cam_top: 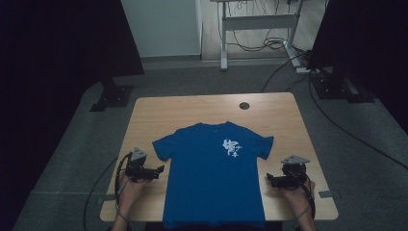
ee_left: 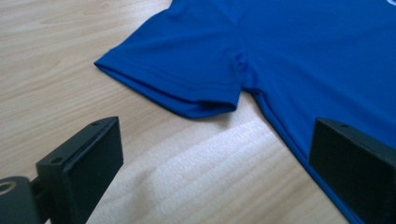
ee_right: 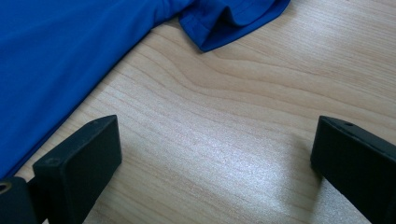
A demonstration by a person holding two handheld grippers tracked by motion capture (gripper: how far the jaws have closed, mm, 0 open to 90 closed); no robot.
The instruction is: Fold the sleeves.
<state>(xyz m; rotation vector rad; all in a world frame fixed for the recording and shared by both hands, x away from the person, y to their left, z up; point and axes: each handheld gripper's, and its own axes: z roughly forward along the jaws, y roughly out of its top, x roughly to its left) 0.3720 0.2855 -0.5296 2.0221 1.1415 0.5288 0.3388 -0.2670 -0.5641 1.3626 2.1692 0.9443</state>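
My left claw (cam_top: 161,169) and right claw (cam_top: 269,179) both sit spread wide and holding nothing on the wooden surface (cam_top: 154,115), flanking the blue T-shirt (cam_top: 214,178) lying flat between them, bare wood before each sleeve.

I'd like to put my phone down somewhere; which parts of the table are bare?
The far strip of the table, between the shirt collar and the small round hole, is bare. Both side margins are narrower, and each near end holds a gripper. The shirt covers the middle.
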